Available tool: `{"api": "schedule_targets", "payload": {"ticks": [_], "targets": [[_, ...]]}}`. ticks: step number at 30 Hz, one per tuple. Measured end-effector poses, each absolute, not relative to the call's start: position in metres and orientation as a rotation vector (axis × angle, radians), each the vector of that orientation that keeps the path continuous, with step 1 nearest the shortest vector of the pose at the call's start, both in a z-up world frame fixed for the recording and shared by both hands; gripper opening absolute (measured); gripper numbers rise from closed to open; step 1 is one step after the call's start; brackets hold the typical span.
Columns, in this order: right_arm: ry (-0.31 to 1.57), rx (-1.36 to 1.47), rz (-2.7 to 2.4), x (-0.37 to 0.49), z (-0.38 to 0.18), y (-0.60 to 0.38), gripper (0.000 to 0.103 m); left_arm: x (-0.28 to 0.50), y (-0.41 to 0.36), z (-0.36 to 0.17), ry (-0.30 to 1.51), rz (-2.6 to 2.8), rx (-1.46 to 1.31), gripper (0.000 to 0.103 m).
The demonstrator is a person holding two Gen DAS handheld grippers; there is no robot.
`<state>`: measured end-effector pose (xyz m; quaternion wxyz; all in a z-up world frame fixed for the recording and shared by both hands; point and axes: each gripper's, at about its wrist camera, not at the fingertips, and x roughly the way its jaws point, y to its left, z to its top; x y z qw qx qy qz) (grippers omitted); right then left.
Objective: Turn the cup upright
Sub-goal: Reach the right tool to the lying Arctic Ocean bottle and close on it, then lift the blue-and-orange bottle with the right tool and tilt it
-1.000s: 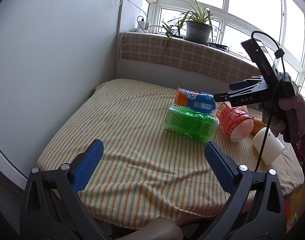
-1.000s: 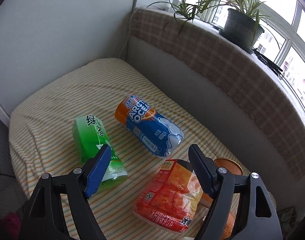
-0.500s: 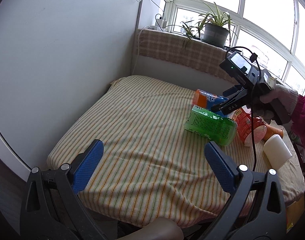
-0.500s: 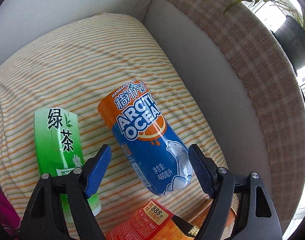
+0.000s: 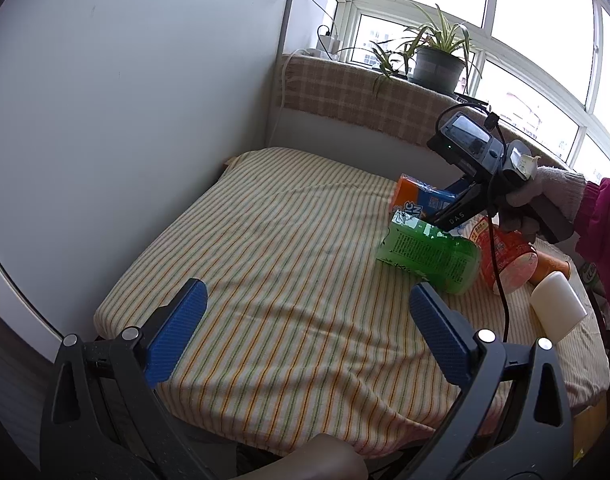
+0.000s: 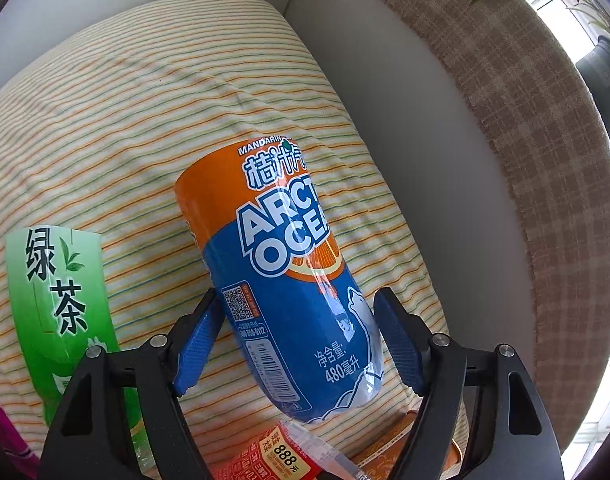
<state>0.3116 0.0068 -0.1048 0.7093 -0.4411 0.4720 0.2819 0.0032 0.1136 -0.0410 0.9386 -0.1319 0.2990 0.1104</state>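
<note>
The blue and orange Arctic Ocean cup (image 6: 289, 296) lies on its side on the striped cloth; it also shows in the left wrist view (image 5: 421, 198). My right gripper (image 6: 299, 334) is open, its blue fingers on either side of the cup's lower half, not pressing it. In the left wrist view the right gripper (image 5: 451, 216) reaches down over the pile of cups. My left gripper (image 5: 305, 332) is open and empty above the near part of the table.
A green tea cup (image 5: 429, 256) (image 6: 65, 320), a red cup (image 5: 505, 258) (image 6: 281, 452), an orange cup (image 5: 553, 266) and a white paper cup (image 5: 557, 312) lie on their sides nearby. The striped table (image 5: 265, 240) meets a wall at left and a plaid ledge with plants (image 5: 437, 60) behind.
My right gripper has moved down and forward onto the Arctic Ocean cup, which now sits between its fingers. My left gripper has pulled back and turned slightly.
</note>
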Motion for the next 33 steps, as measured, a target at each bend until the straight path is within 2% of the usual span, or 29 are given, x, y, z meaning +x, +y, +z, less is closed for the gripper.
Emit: {"api": "schedule_targets", "payload": {"ticks": [9, 17, 33], "targets": [[1.001, -0.99, 0.605, 0.308, -0.102, 0.009, 0.072, 0.001, 0.12, -0.041, 0.604, 0.238, -0.278, 0.102], [0.937, -0.923, 0.605, 0.282, -0.065, 0.001, 0.072, -0.001, 0.119, -0.036, 0.587, 0.234, -0.27, 0.102], [0.83, -0.524, 0.657, 0.198, 0.015, -0.071, 0.072, -0.017, 0.1, -0.015, 0.536, 0.2, -0.24, 0.102]]}}
